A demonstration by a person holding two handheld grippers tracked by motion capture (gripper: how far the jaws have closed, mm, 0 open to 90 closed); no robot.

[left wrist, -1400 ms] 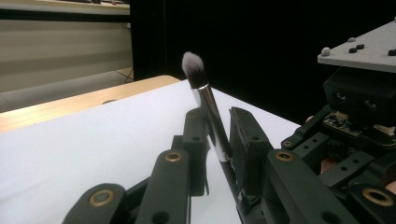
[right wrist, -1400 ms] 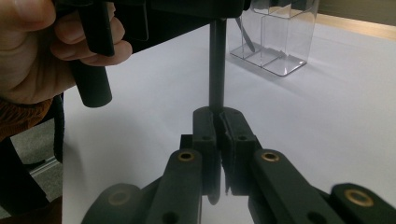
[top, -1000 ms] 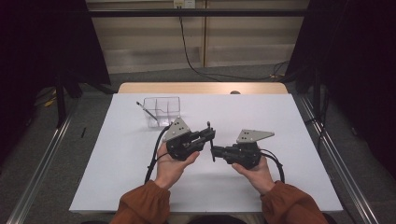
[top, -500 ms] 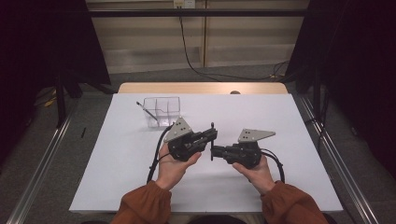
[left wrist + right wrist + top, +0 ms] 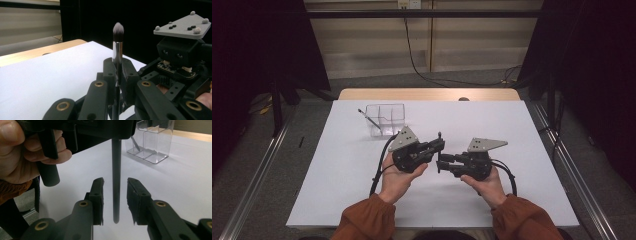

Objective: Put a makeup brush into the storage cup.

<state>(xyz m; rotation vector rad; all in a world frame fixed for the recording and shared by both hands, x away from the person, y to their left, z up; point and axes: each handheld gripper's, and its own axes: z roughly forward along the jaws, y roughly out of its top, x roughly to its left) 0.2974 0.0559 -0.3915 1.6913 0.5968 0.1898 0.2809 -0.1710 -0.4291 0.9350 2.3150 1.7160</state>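
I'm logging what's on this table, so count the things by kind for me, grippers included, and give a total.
Makeup brush: 1, upright in the left gripper
Clear organizer with a thin stick in it: 1
Hand-held grippers: 2; the right gripper has just been opening, brush handle between its jaws
Total: 4

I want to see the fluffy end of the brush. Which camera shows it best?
The left gripper view: the brush stands upright, clamped in the left gripper, bristles up close. The right gripper view shows its dark handle between the right gripper's open jaws. The high view shows a tiny stick.
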